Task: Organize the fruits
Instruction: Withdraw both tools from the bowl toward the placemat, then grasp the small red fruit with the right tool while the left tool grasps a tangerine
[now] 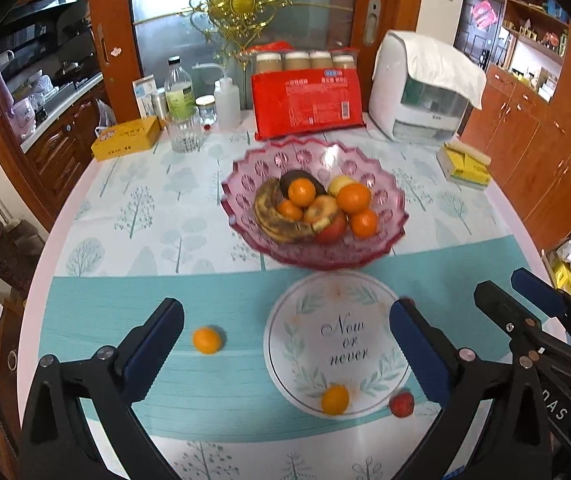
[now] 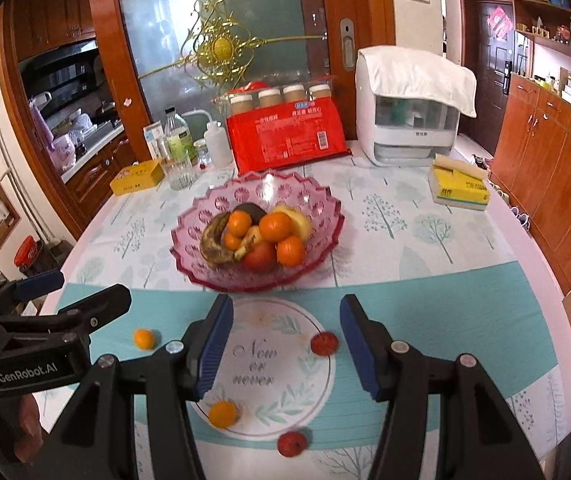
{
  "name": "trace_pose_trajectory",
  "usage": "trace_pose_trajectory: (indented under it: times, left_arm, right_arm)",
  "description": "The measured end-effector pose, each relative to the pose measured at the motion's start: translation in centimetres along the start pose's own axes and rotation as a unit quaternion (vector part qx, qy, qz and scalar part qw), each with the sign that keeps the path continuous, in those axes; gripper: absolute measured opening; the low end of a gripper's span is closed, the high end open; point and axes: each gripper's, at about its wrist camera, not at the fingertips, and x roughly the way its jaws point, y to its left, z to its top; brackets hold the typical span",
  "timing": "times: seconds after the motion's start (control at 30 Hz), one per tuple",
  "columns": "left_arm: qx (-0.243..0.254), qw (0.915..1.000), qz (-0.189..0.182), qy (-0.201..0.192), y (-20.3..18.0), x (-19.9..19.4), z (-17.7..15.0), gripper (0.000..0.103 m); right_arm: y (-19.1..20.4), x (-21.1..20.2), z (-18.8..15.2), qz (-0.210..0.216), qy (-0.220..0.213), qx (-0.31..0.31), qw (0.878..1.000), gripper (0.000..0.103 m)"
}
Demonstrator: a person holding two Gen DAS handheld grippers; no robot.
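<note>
Hovering above the table [image 2: 425, 292], my left gripper [image 1: 285, 344] and right gripper [image 2: 285, 340] both gape, grasping nothing; pink glass fruit bowl [image 2: 321, 208] sits beyond; two mandarins [image 2: 223, 414] [image 2: 144, 339] and two small red fruits [image 2: 324, 343] [image 2: 292, 443] lie loose below.

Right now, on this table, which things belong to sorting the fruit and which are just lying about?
For the job: pink glass fruit bowl; loose orange on the teal band; orange on the round mat's edge; two small red fruits.

Lying about: red packet; yellow boxes; bottles; white appliance.
</note>
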Motion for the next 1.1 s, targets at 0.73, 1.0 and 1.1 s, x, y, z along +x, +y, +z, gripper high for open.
trace_pose_trajectory:
  times: [0.73,1.0,1.1]
  left_arm:
    - [0.005,0.9937,0.008,0.111,-2.4,7.1,-9.7,0.102]
    - [-0.005,0.9902,0.005,0.140,-2.3,9.3,-11.5,0.102]
    - [-0.013,0.9895,0.005,0.144,-2.1,9.8,-11.7,0.102]
  right_arm:
    - [-1.8,6.0,-10.8,0.037,0.134,-0.031,0.990,0.056]
    - [-1.5,7.4,-12.8,0.056,0.160,-0.037,0.985,0.056]
    - [-0.9,7.8,-13.3,0.062,0.161,-0.050,0.984,0.056]
